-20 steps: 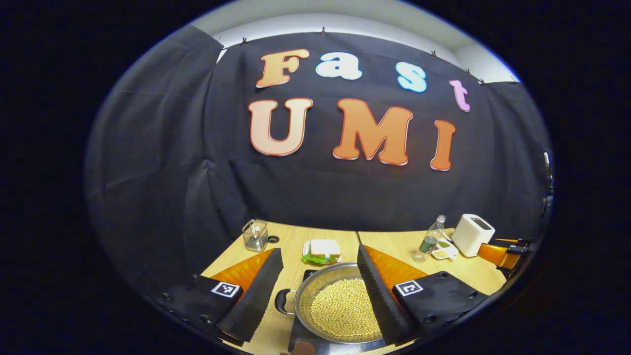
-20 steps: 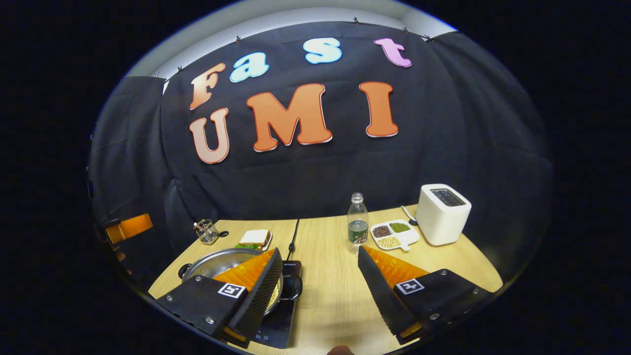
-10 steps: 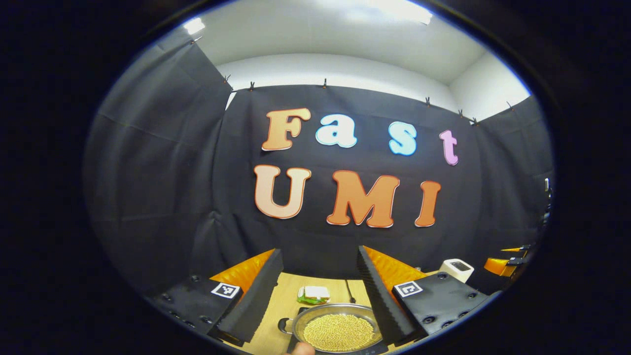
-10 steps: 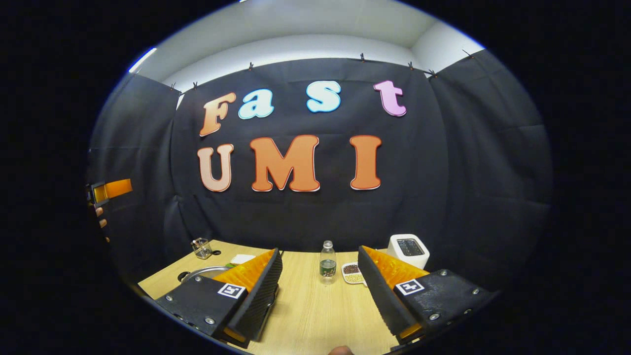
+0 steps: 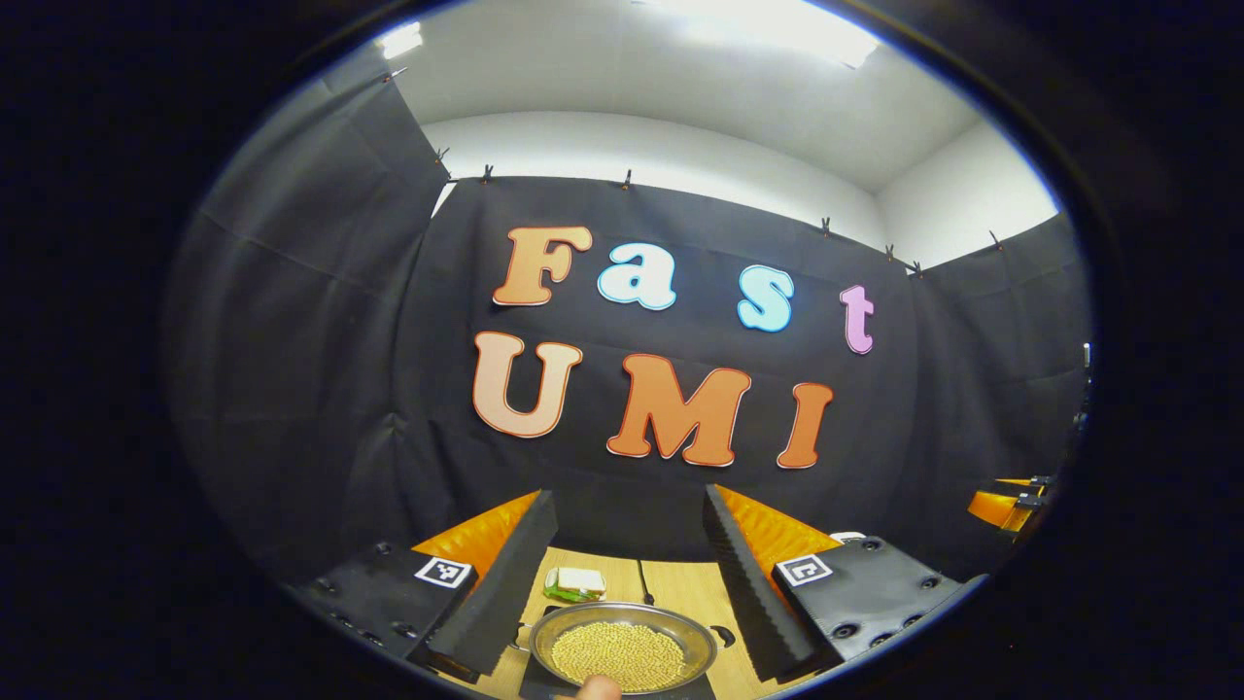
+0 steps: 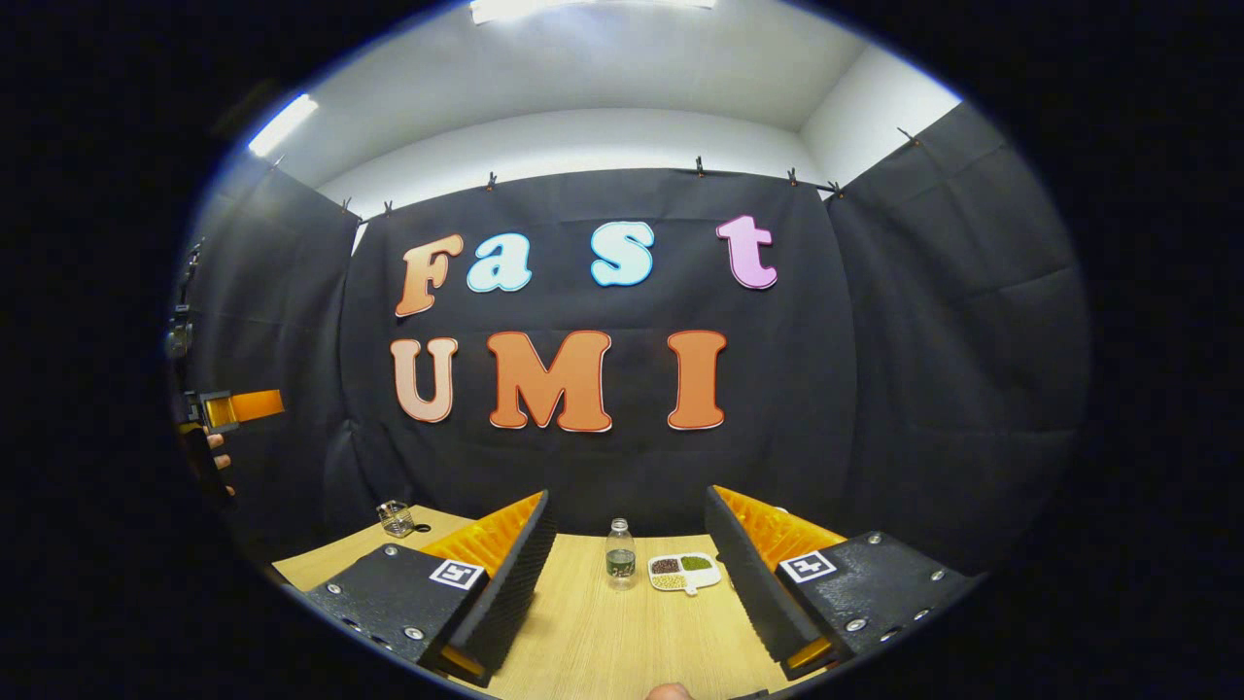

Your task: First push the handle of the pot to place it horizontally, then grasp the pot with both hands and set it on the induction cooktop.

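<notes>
The steel pot (image 5: 622,647), full of yellow beans, rests on the black induction cooktop (image 5: 702,688) at the bottom of the left gripper view. A small black handle (image 5: 721,637) sticks out on its right. My left gripper (image 5: 628,504) hovers above and behind the pot, open, with nothing between its fingers. In the right gripper view my right gripper (image 6: 628,498) is also open and empty over the wooden table (image 6: 603,642). The left gripper (image 6: 238,406) and the hand (image 6: 220,457) holding it appear at that view's far left. The right gripper (image 5: 1001,506) shows at the far right of the left gripper view.
A sandwich on a plate (image 5: 575,583) lies behind the pot. A water bottle (image 6: 619,554) and a divided dish of beans (image 6: 685,572) stand mid-table. A wire basket (image 6: 396,518) sits at the table's back left. A white toaster's top (image 5: 848,536) peeks over my finger.
Both grippers have lifted up and drawn back from the pot, staying open. The pot now looks smaller and lower in the left gripper view; it has left the right gripper view.
</notes>
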Action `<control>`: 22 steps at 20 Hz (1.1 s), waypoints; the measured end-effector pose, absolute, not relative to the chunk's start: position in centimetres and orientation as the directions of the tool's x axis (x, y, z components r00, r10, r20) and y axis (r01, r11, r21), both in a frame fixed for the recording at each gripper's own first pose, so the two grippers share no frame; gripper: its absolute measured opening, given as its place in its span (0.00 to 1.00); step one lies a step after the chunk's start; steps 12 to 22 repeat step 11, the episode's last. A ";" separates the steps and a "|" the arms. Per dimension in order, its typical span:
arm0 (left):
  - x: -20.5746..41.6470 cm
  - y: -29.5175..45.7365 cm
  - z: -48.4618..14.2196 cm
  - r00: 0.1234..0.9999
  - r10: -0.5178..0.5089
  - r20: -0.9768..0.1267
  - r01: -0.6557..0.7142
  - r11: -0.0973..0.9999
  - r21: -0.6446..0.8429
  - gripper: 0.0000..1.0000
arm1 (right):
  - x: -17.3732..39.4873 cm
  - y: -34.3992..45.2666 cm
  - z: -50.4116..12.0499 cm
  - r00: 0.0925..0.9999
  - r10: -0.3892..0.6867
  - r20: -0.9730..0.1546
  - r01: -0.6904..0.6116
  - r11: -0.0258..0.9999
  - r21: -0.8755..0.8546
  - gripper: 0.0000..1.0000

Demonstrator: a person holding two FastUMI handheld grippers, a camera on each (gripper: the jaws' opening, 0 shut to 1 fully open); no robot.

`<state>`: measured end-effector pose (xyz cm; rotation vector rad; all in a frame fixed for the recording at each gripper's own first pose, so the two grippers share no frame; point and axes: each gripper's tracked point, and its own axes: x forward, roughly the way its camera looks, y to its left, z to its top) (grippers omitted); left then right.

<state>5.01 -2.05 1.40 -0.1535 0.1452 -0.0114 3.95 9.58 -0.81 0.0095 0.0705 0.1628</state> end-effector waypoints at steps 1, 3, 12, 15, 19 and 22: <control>5.0 -1.9 1.4 0.990 -0.022 -0.142 0.000 0.989 -0.151 0.98 | 3.8 9.6 -0.9 0.983 0.167 -0.073 -0.166 0.986 0.018 1.00; 5.1 -1.7 1.6 0.990 -0.014 -0.138 -0.006 0.990 -0.142 0.97 | 3.8 9.8 -1.1 0.981 0.178 -0.078 -0.176 0.984 0.028 0.95; 4.8 -1.9 1.3 0.990 -0.012 -0.142 -0.005 0.993 -0.119 0.99 | 4.4 9.6 -1.7 0.981 0.174 -0.087 -0.171 0.985 0.034 0.95; 4.8 -1.9 1.3 0.990 -0.012 -0.142 -0.005 0.993 -0.119 0.99 | 4.4 9.6 -1.7 0.981 0.174 -0.087 -0.171 0.985 0.034 0.95; 4.8 -1.9 1.3 0.990 -0.012 -0.142 -0.005 0.993 -0.119 0.99 | 4.4 9.6 -1.7 0.981 0.174 -0.087 -0.171 0.985 0.034 0.95; 4.8 -1.9 1.3 0.990 -0.012 -0.142 -0.005 0.993 -0.119 0.99 | 4.4 9.6 -1.7 0.981 0.174 -0.087 -0.171 0.985 0.034 0.95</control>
